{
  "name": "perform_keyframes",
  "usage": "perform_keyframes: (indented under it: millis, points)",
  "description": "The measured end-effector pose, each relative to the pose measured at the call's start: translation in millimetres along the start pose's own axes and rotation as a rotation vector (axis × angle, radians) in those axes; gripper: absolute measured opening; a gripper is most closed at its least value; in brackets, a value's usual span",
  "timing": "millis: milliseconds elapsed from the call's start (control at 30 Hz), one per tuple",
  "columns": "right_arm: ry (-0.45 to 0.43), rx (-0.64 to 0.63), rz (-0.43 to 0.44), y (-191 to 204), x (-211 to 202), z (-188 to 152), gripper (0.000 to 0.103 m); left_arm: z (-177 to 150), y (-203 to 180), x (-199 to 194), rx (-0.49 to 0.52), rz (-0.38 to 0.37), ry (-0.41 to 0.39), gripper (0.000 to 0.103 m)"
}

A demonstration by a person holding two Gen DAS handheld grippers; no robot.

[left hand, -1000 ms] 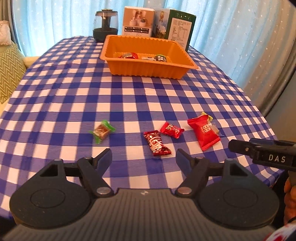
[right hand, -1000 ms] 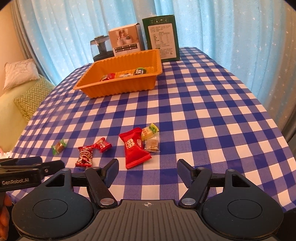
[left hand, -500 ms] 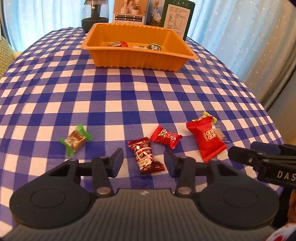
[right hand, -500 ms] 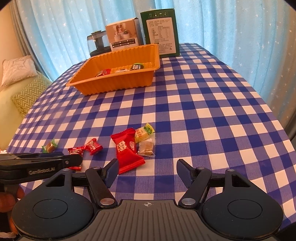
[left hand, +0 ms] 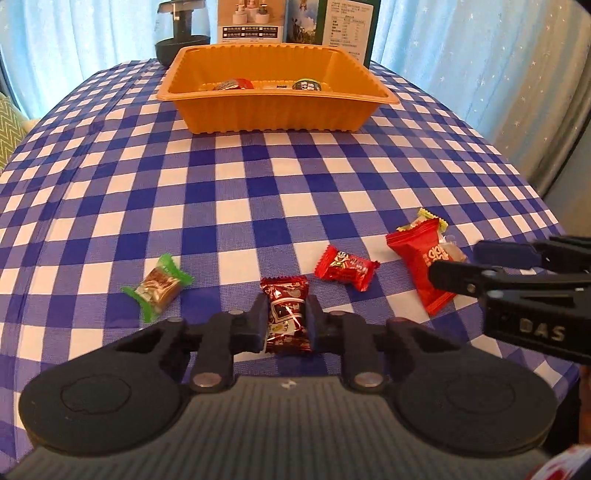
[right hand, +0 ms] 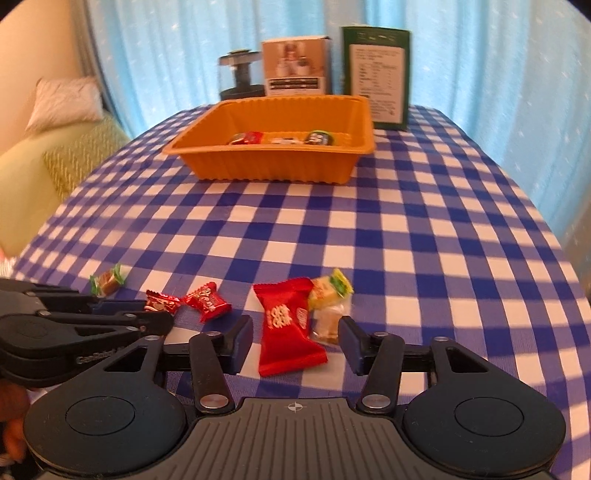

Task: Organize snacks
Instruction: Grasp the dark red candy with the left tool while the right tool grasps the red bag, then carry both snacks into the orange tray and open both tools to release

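Note:
My left gripper [left hand: 285, 322] is shut on a dark red candy [left hand: 286, 314] that lies on the checked cloth. A green-ended toffee [left hand: 159, 288] lies to its left and a small red candy [left hand: 346, 267] to its right. My right gripper [right hand: 295, 345] is closing around a big red packet [right hand: 287, 325] and a clear-wrapped yellow sweet [right hand: 327, 314]; its pads stand apart from both. The right gripper [left hand: 491, 266] also shows at the right edge of the left wrist view, over the red packet [left hand: 419, 264]. An orange tray [left hand: 277, 118] holding a few snacks stands farther back.
Behind the tray stand a dark glass jar [left hand: 183, 33], a white box [left hand: 251, 20] and a green box [left hand: 343, 26], in front of blue curtains. A couch with cushions [right hand: 66, 99] is off to the left. The table's front edge is close below both grippers.
My left gripper came down and forward over the dark red candy and shut on it. My right gripper advanced to straddle the red packet and its jaws narrowed.

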State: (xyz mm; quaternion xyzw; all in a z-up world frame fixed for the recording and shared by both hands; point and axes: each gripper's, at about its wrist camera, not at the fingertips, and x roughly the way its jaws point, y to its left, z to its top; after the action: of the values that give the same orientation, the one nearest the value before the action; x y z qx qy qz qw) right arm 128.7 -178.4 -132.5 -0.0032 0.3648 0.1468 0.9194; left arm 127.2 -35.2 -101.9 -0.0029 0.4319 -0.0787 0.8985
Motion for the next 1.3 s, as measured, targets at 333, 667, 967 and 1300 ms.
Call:
perform_keyframes:
  millis: [333, 667, 967, 1300]
  points:
    - [0.039, -0.152, -0.032, 19, 25, -2, 0.043, -5, 12, -15, -0.032, 0.008, -0.016, 0.018]
    - [0.048, -0.174, -0.054, 27, 26, -4, 0.025, -6, 14, -22, -0.045, 0.004, -0.023, 0.018]
    - [0.002, -0.081, -0.022, 23, -6, -1, 0.024, -3, 18, -39, -0.046, -0.003, -0.057, 0.018]
    - [-0.023, 0.019, 0.01, 19, -35, 10, 0.024, 6, 17, -62, -0.037, 0.005, -0.105, 0.018]
